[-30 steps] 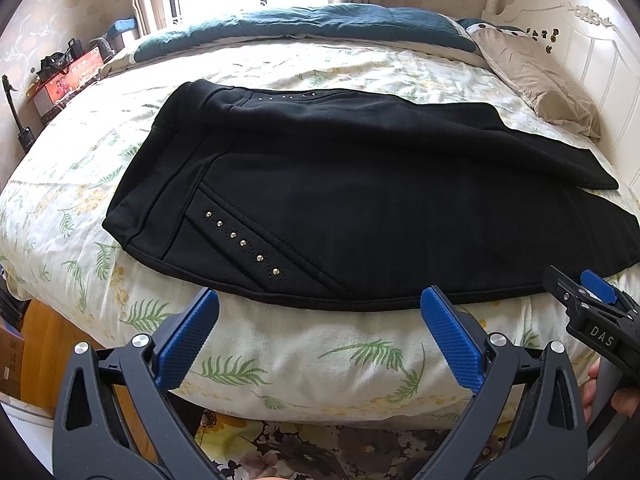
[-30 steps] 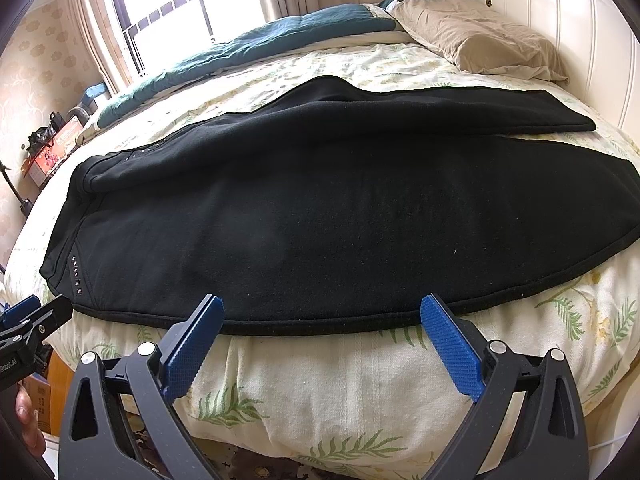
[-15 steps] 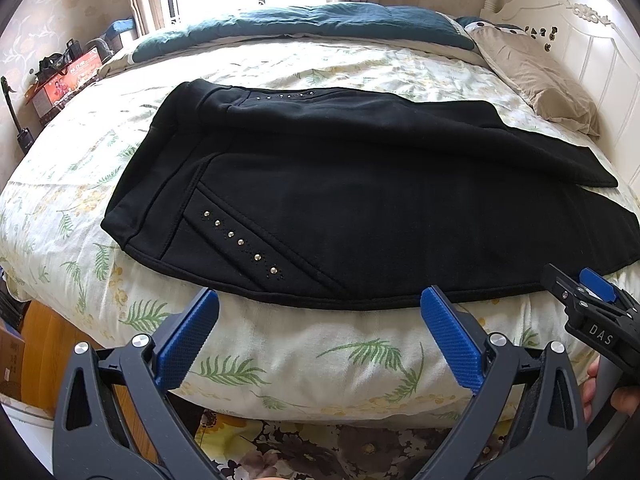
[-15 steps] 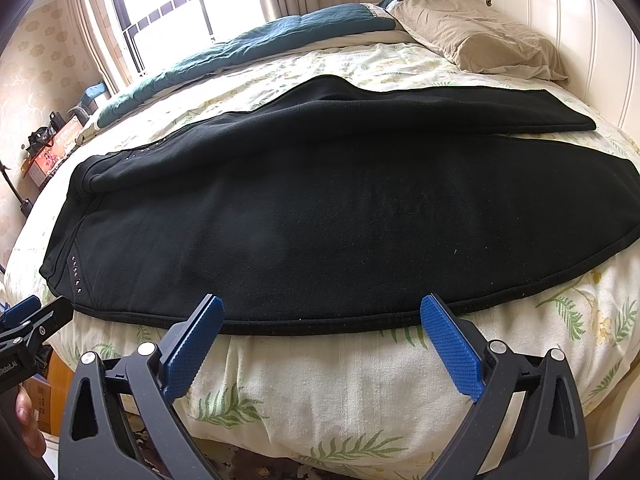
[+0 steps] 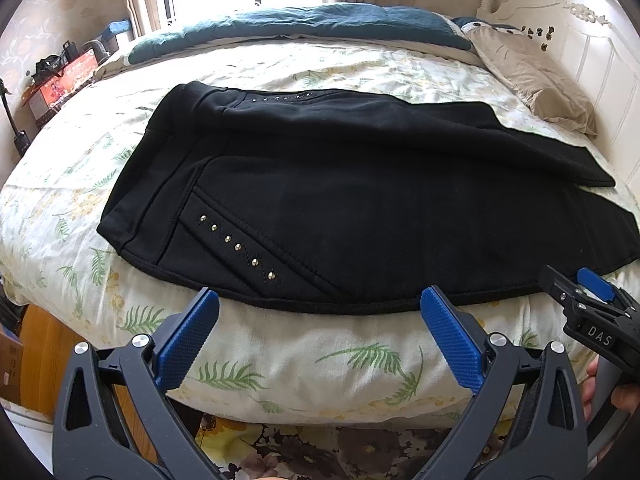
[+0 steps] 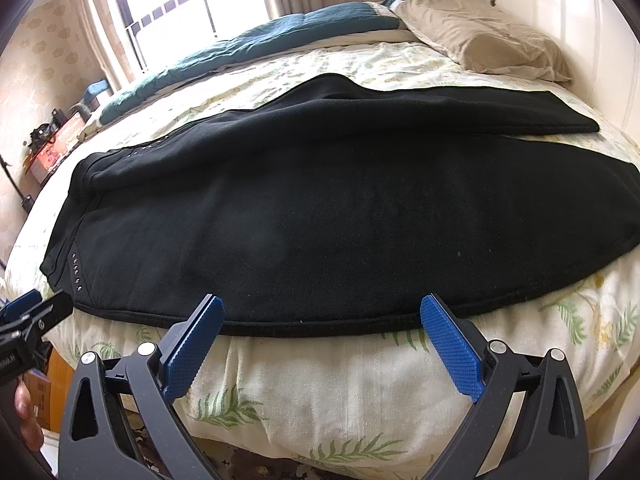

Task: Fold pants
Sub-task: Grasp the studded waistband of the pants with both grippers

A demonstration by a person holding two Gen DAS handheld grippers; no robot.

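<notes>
on the bed [image 5: 280, 364] | pants [image 5: 360, 208] unmoved since earlier | left gripper [image 5: 320, 312] at 6 o'clock, spread, empty | right gripper [image 6: 322, 316] likewise spread, level

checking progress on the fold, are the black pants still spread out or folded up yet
Spread out, not folded up. The pants lie full length across the bed, both legs separately visible. Both grippers are open, holding nothing.

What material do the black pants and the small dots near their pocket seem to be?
Black pants: likely thick knit cotton or fleece; matte, slightly fuzzy surface, soft rolled edges. Dots: probably metal or metallic-coated studs; they glint in the light.
</notes>
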